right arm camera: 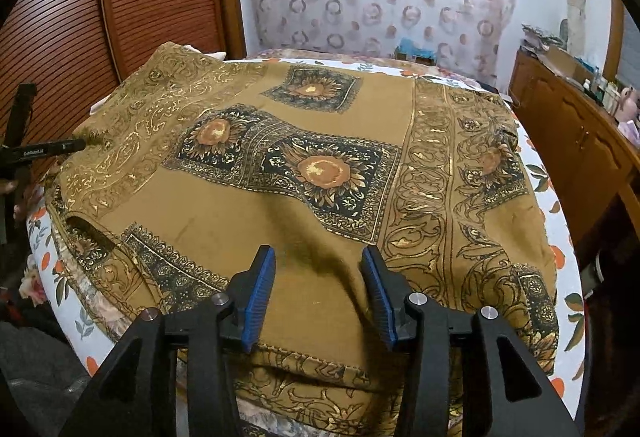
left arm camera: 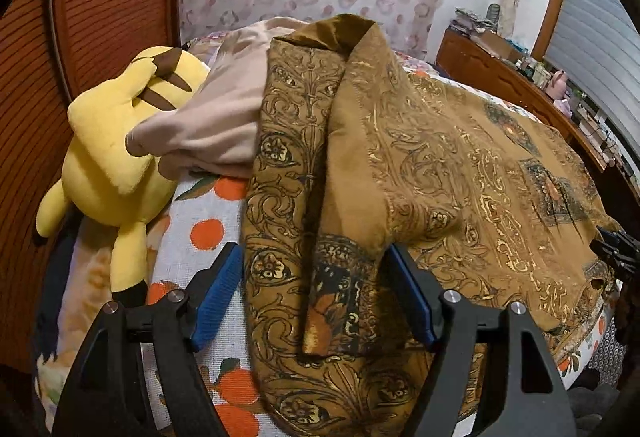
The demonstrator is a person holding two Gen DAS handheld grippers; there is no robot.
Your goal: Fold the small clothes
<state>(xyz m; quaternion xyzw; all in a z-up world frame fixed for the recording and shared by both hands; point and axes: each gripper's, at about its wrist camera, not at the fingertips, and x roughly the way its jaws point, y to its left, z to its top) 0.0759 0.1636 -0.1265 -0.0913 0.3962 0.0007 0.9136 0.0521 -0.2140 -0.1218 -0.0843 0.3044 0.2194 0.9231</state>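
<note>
Over on the bed's left edge, by the slatted wooden panel (left arm camera: 32,85), a yellow plush toy (left arm camera: 108,157) lying on the orange-print sheet (left arm camera: 208,229), half under a beige garment (left arm camera: 224,125). Just right of that, the task's piece: a brown patterned garment (left arm camera: 460,177) spread across the bed, collar toward the far wall, one strip doubled over along its left side. Left gripper (left arm camera: 314,297) low over that doubled strip, blue fingers (left arm camera: 216,297) spread wide to either side of it, not pinching the cloth. From the right wrist, same garment (right arm camera: 320,165) covering most of the bed, sunflower squares across the middle, a soft ridge of fabric up near the front edge. Right gripper (right arm camera: 318,291) straddling that ridge, fingers (right arm camera: 258,293) apart, pads off the cloth. Wooden cabinet (right arm camera: 568,141) beyond the bed's right edge.
</note>
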